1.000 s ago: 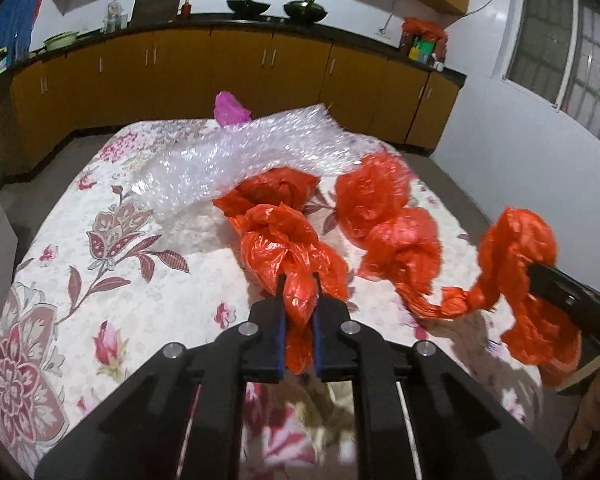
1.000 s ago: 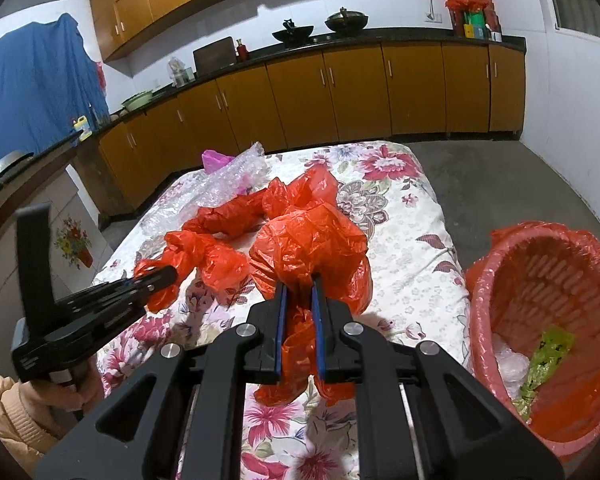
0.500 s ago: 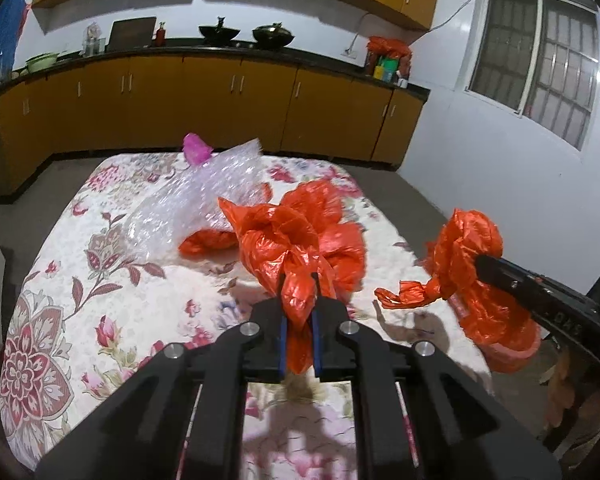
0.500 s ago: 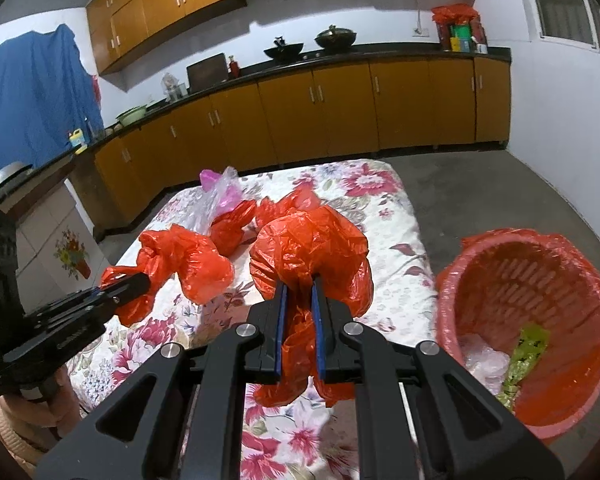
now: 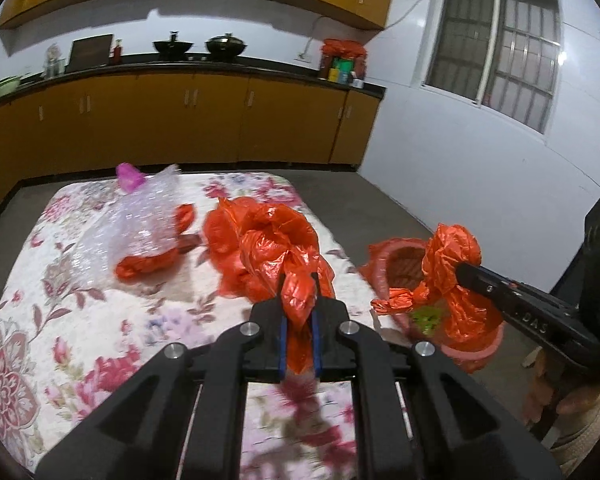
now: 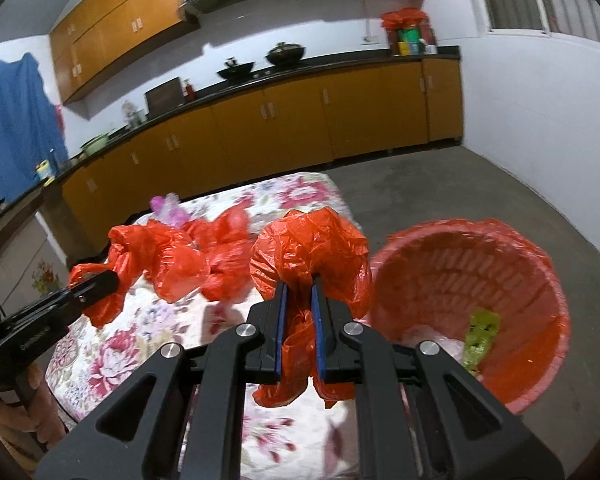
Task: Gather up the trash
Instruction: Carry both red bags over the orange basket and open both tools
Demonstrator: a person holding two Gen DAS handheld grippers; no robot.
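- Over the flowered tablecloth point(image 5: 80, 320), in the left wrist view, the left gripper point(image 5: 299, 304) is pressed together on a crumpled orange plastic bag point(image 5: 276, 240), which bunches up between its blue pads and hangs clear above the cloth.
- Farther back on the table lie a sheet of bubble wrap point(image 5: 132, 228), a smaller orange bag point(image 5: 148, 266) partly under it, and a pink scrap point(image 5: 129, 171) at the far edge.
- At the right of the same view, the right gripper point(image 5: 466, 274) pinches a second orange bag point(image 5: 454, 268) above the red bin point(image 5: 400, 260).
- From the right wrist view, the right gripper point(image 6: 299, 298) is clamped on its orange bag point(image 6: 310, 250), just left of the lined red bin point(image 6: 532, 292), where a green wrapper point(image 6: 480, 336) already lies.
- The left gripper point(image 6: 112, 278) shows at the left, holding its bag point(image 6: 156, 260) over the table.
- Judged step: carrying both bags to the bin. Next, each bag needs to come over the opening before the jaws part; the light film may cling to the pads.
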